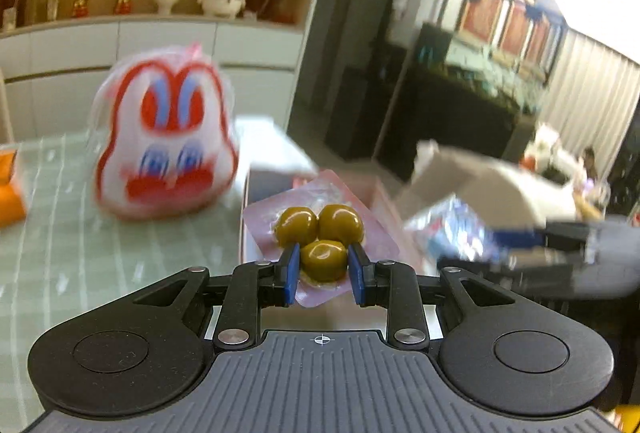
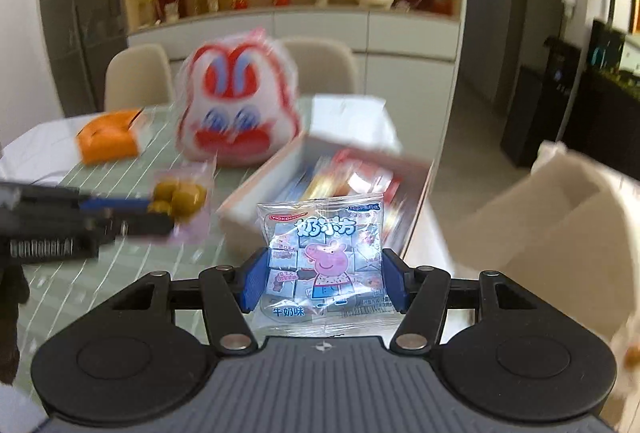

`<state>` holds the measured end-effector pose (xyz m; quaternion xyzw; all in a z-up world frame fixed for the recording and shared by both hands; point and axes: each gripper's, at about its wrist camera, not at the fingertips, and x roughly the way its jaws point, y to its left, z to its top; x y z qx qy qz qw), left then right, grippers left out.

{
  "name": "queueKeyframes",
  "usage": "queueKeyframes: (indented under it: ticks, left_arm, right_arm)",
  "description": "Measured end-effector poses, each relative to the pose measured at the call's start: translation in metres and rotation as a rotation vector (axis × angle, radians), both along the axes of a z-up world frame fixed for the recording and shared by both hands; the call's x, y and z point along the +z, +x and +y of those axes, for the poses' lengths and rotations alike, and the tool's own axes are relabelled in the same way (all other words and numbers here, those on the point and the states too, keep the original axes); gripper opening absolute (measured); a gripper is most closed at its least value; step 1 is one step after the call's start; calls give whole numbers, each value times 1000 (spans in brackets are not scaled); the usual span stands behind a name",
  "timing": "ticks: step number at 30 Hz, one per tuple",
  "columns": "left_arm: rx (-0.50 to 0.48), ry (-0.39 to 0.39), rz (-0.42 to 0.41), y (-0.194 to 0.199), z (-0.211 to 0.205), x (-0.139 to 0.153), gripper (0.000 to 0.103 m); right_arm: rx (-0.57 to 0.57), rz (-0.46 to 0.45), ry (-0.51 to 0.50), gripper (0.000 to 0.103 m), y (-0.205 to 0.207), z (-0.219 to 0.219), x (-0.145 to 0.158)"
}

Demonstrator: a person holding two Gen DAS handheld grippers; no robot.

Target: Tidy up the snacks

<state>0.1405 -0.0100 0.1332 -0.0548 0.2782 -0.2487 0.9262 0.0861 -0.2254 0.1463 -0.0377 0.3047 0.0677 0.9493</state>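
Left gripper (image 1: 323, 267): pinching narrow on the pink packet of green olives (image 1: 320, 233), pads pressing one olive near the packet's lower edge, the other two olives hanging free beyond the tips. Right gripper (image 2: 324, 275): clamping at about half width on the clear blue milk-cube packet (image 2: 325, 257), pads squeezing its two side edges, packet standing upright between them.

Taking the open white tray (image 2: 248, 201) as landmark: olive packet riding in the air just left of the tray's near corner, milk-cube packet hovering in front of its near edge, both clear of the green striped table (image 2: 120, 273). Rabbit-faced bag (image 2: 240, 105) sitting behind the tray's left side, orange box (image 2: 108, 141) further left of that. Open cardboard box (image 2: 560, 217) standing right of the tray, off the table edge.

Risking, judging from these grips:
- olive slipping out sideways, being round and slick under film, held on one fruit only;
- thin blue film buckling under the edge squeeze, packet tilting or dropping short of the tray;
- grippers working close together above the tray's near edge, possibly knocking one another or nudging its wall.
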Motion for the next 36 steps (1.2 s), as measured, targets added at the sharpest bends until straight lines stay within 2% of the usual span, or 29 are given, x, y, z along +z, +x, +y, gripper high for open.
queueKeyframes:
  ticks: [3,4,6,9,12,14,17,20,23,26,29,33,36]
  left_arm:
    - [0,-61,37,55,-14,-3,31]
    - [2,-86,84,77,-18,-10,31]
    - [10,-76,190,108,-24,-24,30]
    - [38,-45,176,115,-27,-39,30]
    - [56,-79,193,106,-18,-44,30]
    - [79,-68,200,90,-11,-45,30]
    - [83,0,168,48,-2,-50,30]
    - [109,87,166,-9,9,-70,30]
    - [129,155,195,-61,20,-95,30]
    - [136,198,177,-105,27,-112,30]
    - [133,222,143,-126,28,-121,30]
    - [130,247,103,-136,25,-128,31]
    - [133,247,80,-137,22,-130,31]
  right_arm:
    - [-30,-1,-1,59,45,-6,-5]
    - [-36,-9,22,60,59,-8,-9]
    - [-58,-13,52,62,84,-11,-21]
    - [-89,9,71,66,101,-12,-38]
    - [-86,17,95,71,98,-9,-46]
    - [-91,21,115,73,88,-7,-47]
    - [-111,34,146,77,57,0,-53]
    - [-143,55,145,82,15,12,-69]
    - [-150,118,125,82,-22,29,-89]
    - [-135,148,105,82,-55,50,-108]
    - [-129,130,79,82,-78,65,-124]
    - [-154,140,76,83,-86,71,-139]
    - [-186,124,23,89,-88,75,-143]
